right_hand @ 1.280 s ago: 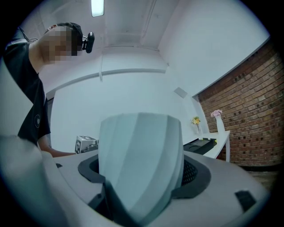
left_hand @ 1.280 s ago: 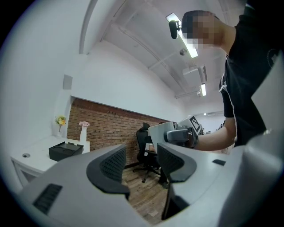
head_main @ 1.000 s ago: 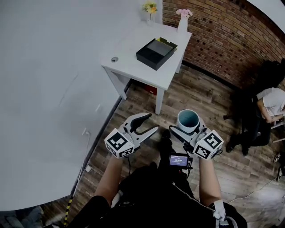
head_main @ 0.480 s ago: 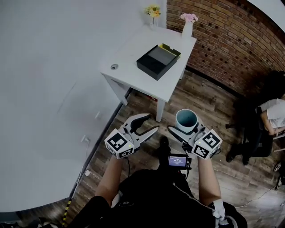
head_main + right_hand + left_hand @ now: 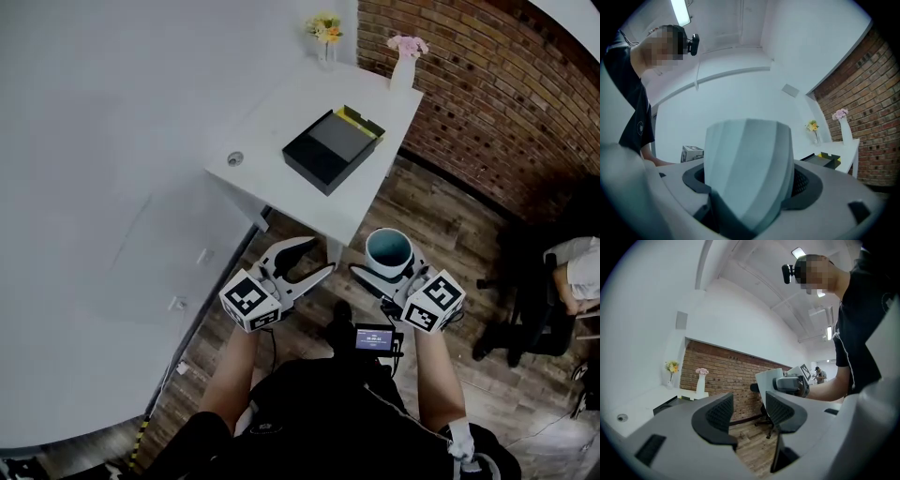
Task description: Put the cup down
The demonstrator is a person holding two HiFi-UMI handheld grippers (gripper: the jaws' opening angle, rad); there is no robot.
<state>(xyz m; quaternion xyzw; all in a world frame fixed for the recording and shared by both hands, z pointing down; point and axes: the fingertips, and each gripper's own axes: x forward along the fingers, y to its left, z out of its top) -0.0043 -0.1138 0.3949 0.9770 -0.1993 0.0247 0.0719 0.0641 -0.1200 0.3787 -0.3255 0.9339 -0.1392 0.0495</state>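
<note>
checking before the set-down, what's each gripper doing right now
Left gripper: open, nothing between its jaws.
Right gripper: closed on the pale cup, held upright.

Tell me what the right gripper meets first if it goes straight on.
Likely the near edge of the white table: the right gripper, jaws clamped on the cup, points toward it. Depth is unclear.

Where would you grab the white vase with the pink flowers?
Probably round the middle of the white vase, coming in level from the table side. It stands upright and slim at the far corner of the white table, pink flowers fill its top, and the brick wall is beyond it.
</note>
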